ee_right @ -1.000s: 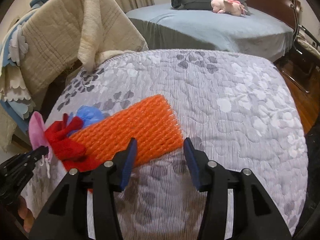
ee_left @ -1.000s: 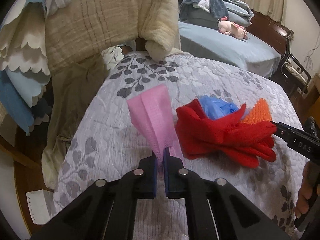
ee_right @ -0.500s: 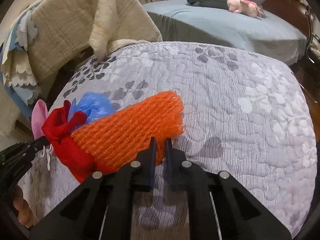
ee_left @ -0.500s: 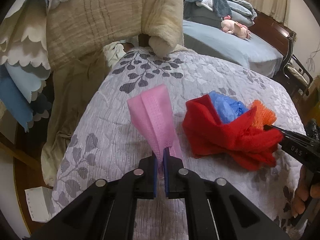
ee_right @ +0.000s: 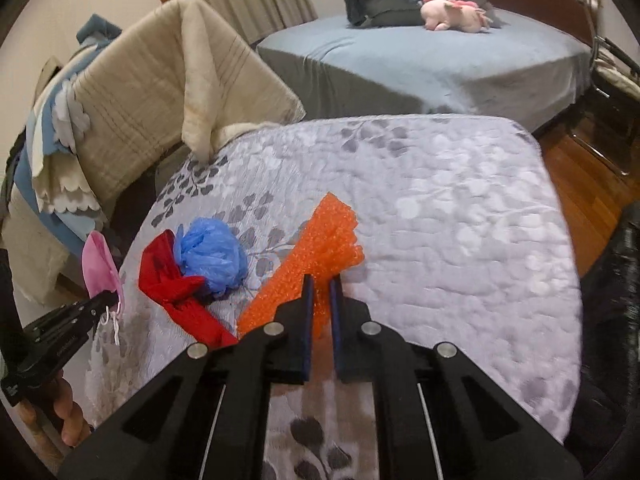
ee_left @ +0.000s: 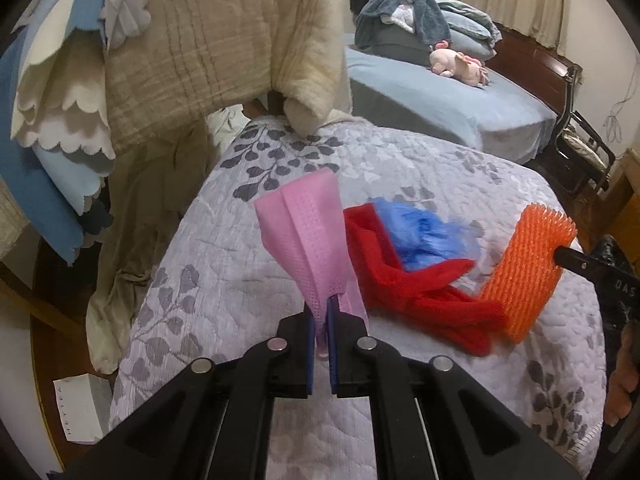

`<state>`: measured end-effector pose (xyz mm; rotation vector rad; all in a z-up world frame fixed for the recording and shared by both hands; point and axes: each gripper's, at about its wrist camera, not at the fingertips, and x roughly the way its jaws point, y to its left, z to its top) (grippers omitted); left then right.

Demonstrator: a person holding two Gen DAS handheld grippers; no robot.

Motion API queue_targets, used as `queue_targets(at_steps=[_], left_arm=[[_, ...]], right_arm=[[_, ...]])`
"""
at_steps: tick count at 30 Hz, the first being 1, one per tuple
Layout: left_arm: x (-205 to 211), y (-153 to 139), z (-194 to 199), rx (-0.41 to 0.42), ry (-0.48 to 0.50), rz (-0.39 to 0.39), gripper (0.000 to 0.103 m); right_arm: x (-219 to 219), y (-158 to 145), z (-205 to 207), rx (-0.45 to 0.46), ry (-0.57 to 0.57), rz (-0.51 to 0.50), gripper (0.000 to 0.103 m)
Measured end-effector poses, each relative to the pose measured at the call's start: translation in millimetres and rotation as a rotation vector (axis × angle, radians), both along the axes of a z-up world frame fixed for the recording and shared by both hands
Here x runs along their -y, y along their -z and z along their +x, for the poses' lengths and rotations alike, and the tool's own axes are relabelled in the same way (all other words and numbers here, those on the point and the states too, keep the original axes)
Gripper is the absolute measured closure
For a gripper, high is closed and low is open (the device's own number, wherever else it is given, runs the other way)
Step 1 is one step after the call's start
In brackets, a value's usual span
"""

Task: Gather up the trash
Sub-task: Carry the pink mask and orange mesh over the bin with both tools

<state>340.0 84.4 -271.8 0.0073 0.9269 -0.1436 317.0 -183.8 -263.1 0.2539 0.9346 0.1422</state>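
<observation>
Left gripper (ee_left: 321, 312) pinches the pink mask (ee_left: 308, 240), lifted off the quilt (ee_left: 400, 152). Right gripper (ee_right: 320, 284) clamps the orange net (ee_right: 316, 256). Between them on the quilt lie the red cloth (ee_left: 412, 292) and blue bag (ee_left: 424, 236).

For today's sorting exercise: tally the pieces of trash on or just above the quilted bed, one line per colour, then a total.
Pink face mask: 1
Red cloth: 1
Blue plastic bag: 1
Orange foam net: 1
Total: 4
</observation>
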Motion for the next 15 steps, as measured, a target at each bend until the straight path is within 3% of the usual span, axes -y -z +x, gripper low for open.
queue_targets(at_steps=[15], left_arm=[[56,-30,-54,0.010,0.050,0.005,0.097]], right_arm=[[48,-39,-57,0.042,0.054,-0.003,0.096]])
